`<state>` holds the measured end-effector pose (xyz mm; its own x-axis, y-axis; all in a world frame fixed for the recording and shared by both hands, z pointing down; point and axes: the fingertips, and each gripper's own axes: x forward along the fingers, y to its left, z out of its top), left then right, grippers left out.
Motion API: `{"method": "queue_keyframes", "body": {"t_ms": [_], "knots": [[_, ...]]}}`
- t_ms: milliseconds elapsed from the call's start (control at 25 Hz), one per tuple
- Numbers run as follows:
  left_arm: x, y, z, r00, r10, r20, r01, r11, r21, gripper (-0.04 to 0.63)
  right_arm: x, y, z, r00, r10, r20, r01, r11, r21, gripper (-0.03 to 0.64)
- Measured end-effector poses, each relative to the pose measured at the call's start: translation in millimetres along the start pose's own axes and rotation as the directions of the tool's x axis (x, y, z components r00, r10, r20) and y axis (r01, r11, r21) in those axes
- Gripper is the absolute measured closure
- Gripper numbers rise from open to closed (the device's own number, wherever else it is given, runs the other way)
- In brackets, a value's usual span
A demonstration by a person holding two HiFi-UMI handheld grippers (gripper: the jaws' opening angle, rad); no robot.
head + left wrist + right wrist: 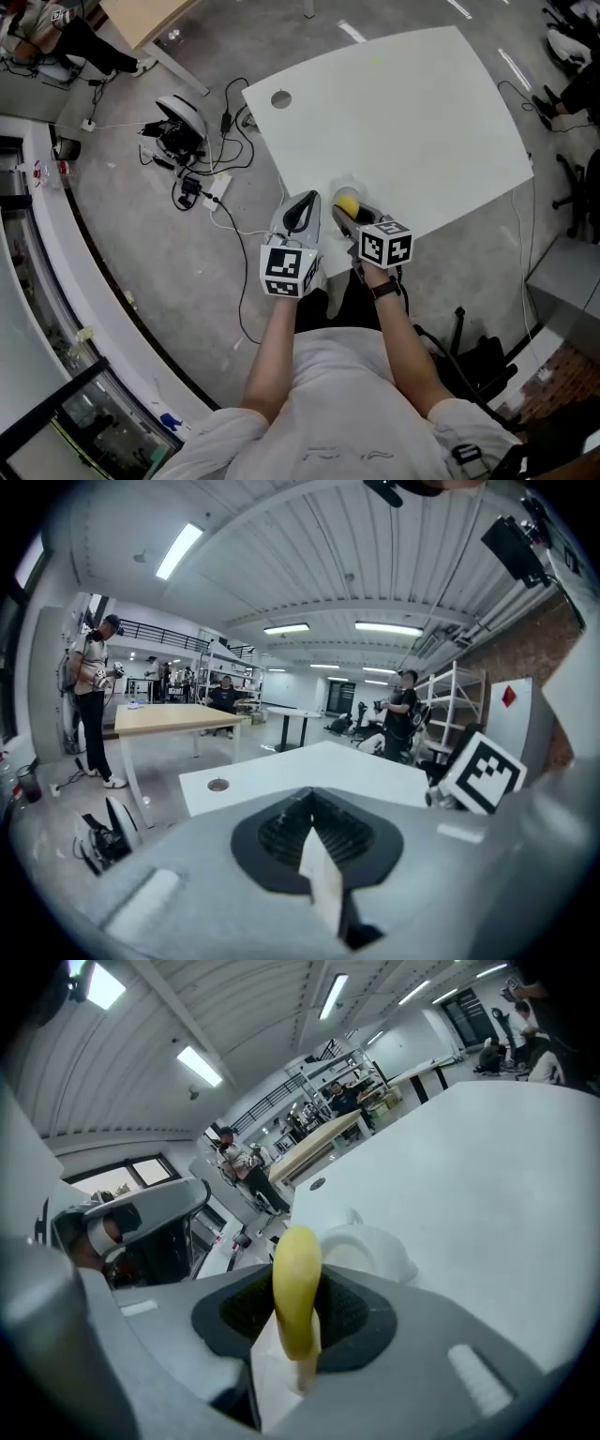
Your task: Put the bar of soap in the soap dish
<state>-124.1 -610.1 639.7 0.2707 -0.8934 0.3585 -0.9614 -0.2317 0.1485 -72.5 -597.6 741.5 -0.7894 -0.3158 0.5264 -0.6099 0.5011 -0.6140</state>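
Bar of soap (296, 1288), yellow, sits clamped on edge in the right gripper's (347, 216) jaws, just short of the white soap dish (370, 1249) on the table (422, 122). The left gripper (304, 206), also near the dish, has its jaws closed on nothing.

A: Floor?
B: Grey concrete floor (122, 216) noted. Cables (202, 183) strewn at nine o'clock of the white table (422, 122); wooden table (141, 19) seen at eleven.
A: Light, walls?
B: Ceiling strip lights (178, 550) logged lit overhead. Brick wall (527, 656) and shelving rack (450, 700) recorded at three o'clock.
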Motion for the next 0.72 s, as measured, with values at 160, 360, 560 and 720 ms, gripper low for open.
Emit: {"method": "queue_keyframes", "body": {"t_ms": [160, 360, 560, 720], "knots": [[0.9, 2.9, -1.4, 1.000, 0.006, -0.014, -0.006, 1.000, -0.019, 0.594, 10.3, -6.5, -2.5, 0.998, -0.017, -0.053, 0.017, 1.000, -0.014, 0.495], [-0.2, 8.8, -5.9, 0.999, 0.015, -0.034, -0.017, 0.999, -0.052, 0.594, 14.4, -8.3, 0.9, 0.999, -0.021, -0.043, 0.021, 1.000, -0.013, 0.472], [-5.8, 15.9, -8.1, 0.999, 0.029, -0.014, -0.029, 0.999, -0.043, 0.594, 6.6, -9.4, 20.8, 0.994, -0.100, 0.036, 0.104, 0.989, -0.107, 0.359], [-7.7, 19.8, 10.2, 0.999, 0.016, 0.035, -0.015, 1.000, -0.027, 0.594, -4.9, 1.6, 49.6, 0.986, -0.118, 0.121, 0.139, 0.973, -0.184, 0.422]]}}
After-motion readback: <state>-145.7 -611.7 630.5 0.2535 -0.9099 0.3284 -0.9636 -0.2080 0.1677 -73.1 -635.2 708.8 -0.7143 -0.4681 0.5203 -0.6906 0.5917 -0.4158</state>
